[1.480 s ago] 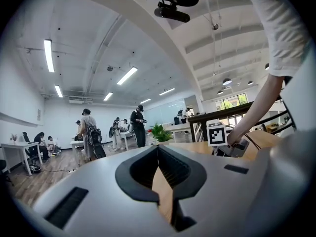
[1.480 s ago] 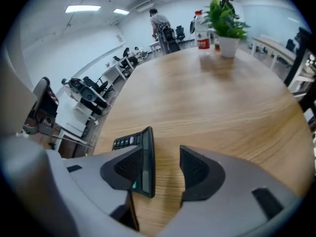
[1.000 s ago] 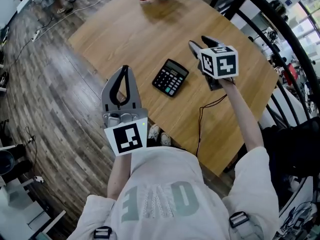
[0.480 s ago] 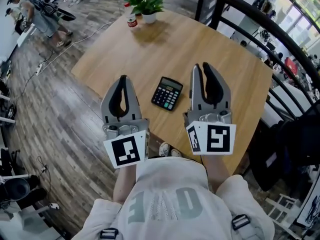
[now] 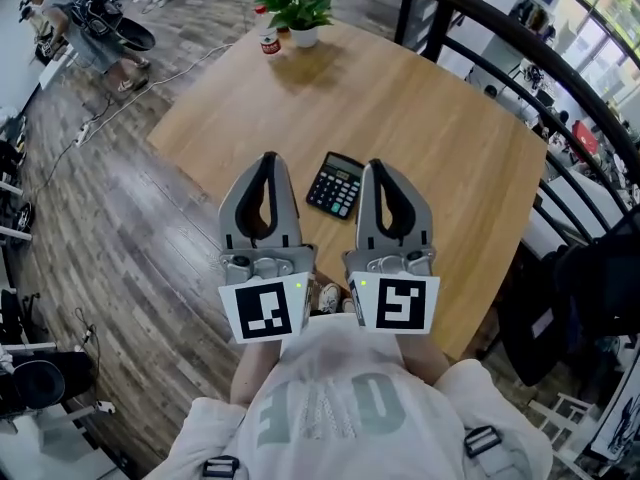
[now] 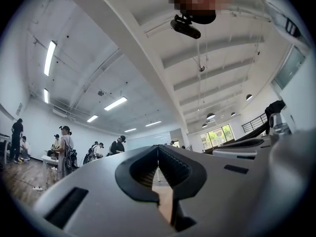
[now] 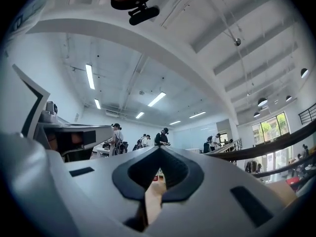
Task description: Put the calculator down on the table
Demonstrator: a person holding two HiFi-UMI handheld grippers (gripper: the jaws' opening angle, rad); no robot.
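Nearest, the grey left gripper (image 5: 268,158) and the grey right gripper (image 5: 372,166) are held side by side, each with its jaws closed on nothing. A second ago the right one stood open to the right of the black desk calculator (image 5: 334,184); it has since drawn back and shut. The calculator lies flat between the two sets of fingertips, untouched, on the light wooden table (image 5: 420,98). The placement appears complete.

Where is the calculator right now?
In the head view, the calculator lies flat on the table near its front edge, between the tips of the left gripper and right gripper, held by neither.
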